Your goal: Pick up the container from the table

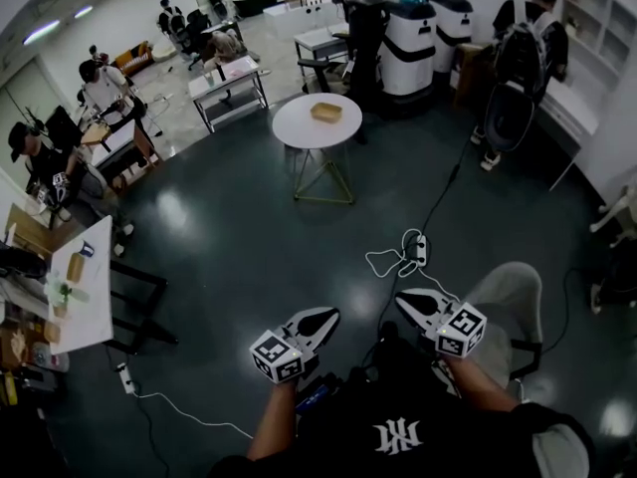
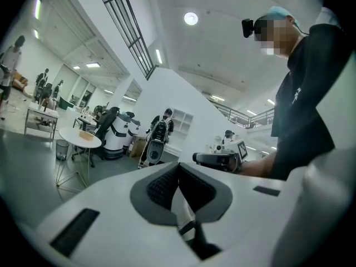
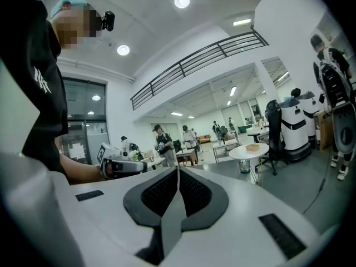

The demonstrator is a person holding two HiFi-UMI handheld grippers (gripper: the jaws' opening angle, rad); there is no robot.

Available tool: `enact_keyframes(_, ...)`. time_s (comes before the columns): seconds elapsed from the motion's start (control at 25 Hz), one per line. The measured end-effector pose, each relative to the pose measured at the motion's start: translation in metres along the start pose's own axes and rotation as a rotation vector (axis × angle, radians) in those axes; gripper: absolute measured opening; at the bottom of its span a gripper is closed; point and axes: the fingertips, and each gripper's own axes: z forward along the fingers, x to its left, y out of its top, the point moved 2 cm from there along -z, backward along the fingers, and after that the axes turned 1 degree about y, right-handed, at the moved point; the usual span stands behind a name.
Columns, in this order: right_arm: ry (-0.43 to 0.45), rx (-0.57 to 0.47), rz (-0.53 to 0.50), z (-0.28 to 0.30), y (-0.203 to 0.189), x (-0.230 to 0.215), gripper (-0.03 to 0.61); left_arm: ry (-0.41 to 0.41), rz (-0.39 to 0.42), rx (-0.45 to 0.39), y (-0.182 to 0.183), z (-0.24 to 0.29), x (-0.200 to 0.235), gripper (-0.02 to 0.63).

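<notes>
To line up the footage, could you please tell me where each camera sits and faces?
Head view: on the person's head, facing steeply down; both forearms, left gripper and right gripper show.
Left gripper view: on the left gripper, along its shut jaws; right gripper and chest show.
Right gripper view: likewise, along its shut jaws, showing the left gripper.
All share the round table and container.

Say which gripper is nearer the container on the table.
Left, narrowly. The left gripper is far back, almost in line with the container; the right gripper is also far, offset rightward.
</notes>
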Motion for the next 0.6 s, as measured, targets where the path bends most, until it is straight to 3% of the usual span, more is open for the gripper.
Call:
enact_keyframes(0.28, -0.038, 0.028, 0.001, 0.014, -0.004, -0.032, 0.040, -0.007, 0.018, 0.012, 0.019, 0.023, 0.023, 0.005)
enact_keyframes(0.6, 0.015, 0.009, -0.030, 0.061, 0.028, -0.101, 0.040, 0.026, 0.029, 0.035, 0.041, 0.070, 0.085, 0.005)
